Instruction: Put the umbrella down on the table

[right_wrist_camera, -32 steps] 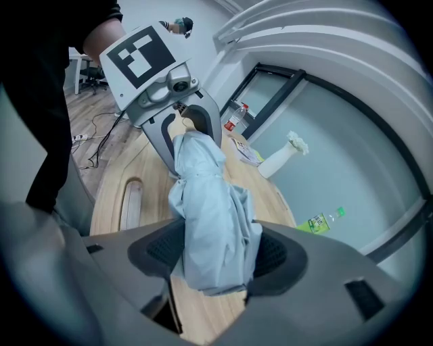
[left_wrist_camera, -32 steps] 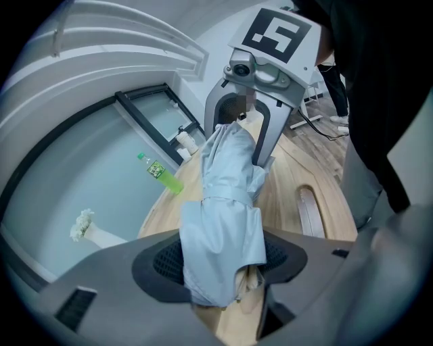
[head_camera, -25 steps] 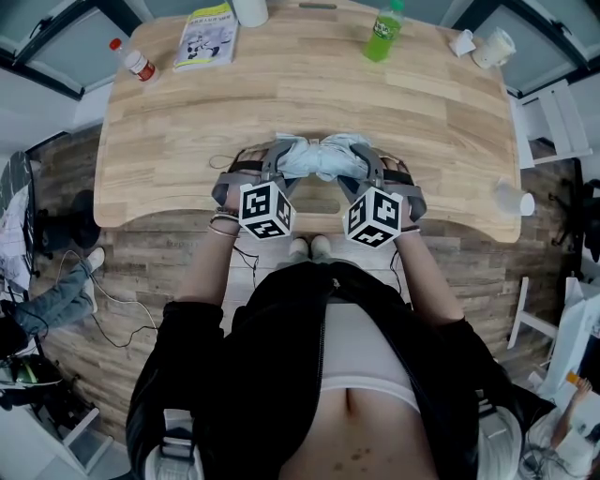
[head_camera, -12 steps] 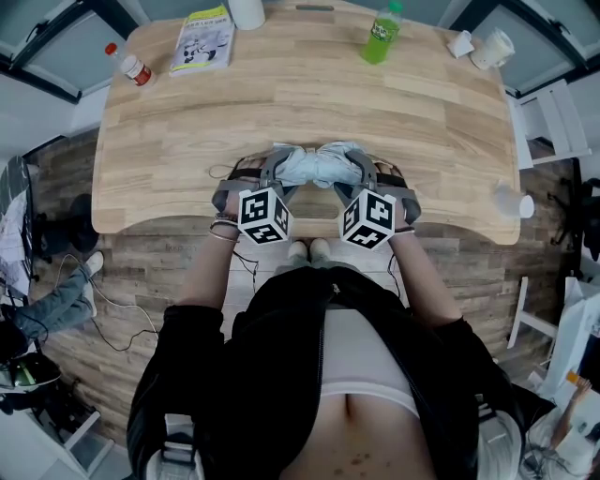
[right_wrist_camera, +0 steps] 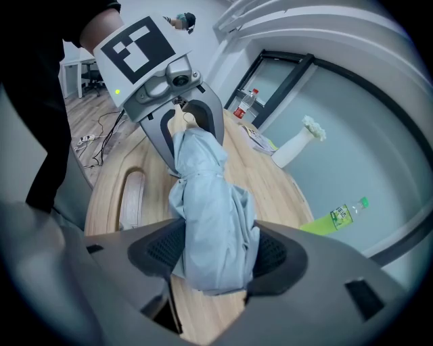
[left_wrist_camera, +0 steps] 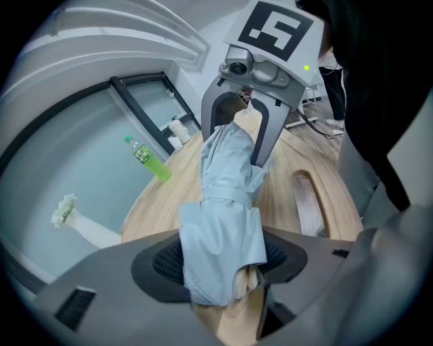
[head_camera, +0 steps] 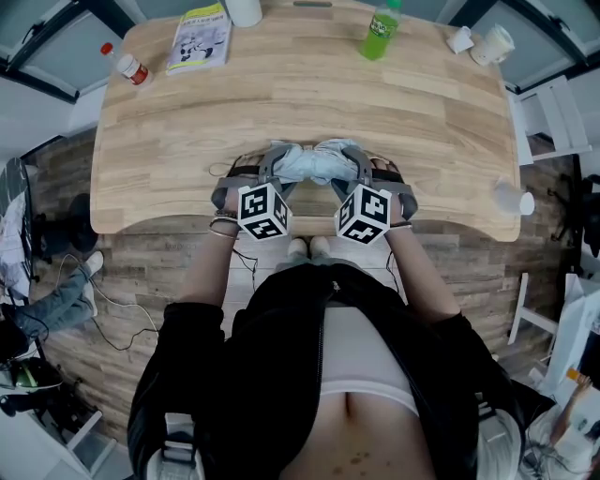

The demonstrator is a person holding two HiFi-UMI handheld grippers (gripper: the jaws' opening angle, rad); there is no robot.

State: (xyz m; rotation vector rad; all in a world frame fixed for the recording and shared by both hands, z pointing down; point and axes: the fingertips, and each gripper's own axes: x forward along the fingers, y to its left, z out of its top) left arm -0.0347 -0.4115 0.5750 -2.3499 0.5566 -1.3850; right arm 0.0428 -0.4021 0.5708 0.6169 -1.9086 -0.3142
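Note:
A folded pale blue umbrella point(head_camera: 314, 161) lies crosswise over the wooden table point(head_camera: 187, 141), near its front edge. Each gripper grips one end of it. My left gripper point(head_camera: 284, 164) is shut on the left end; the left gripper view shows the fabric point(left_wrist_camera: 226, 203) pinched between its dark pads point(left_wrist_camera: 166, 260). My right gripper point(head_camera: 349, 162) is shut on the other end point(right_wrist_camera: 210, 203), fabric bulging between its pads point(right_wrist_camera: 270, 253). The two grippers face each other along the umbrella. Whether the umbrella rests on the wood or hangs just above it cannot be told.
At the table's far edge are a green bottle point(head_camera: 380, 33), a booklet point(head_camera: 200, 37), a red-capped bottle point(head_camera: 127, 64), a white cylinder point(head_camera: 246, 11) and white cups point(head_camera: 487, 42). The front edge curves in at the person's body, with a slot point(left_wrist_camera: 306, 203) cut in the wood.
The right gripper has edged slightly leftward toward the left one. Both still grip the umbrella at the same spot over the table's front.

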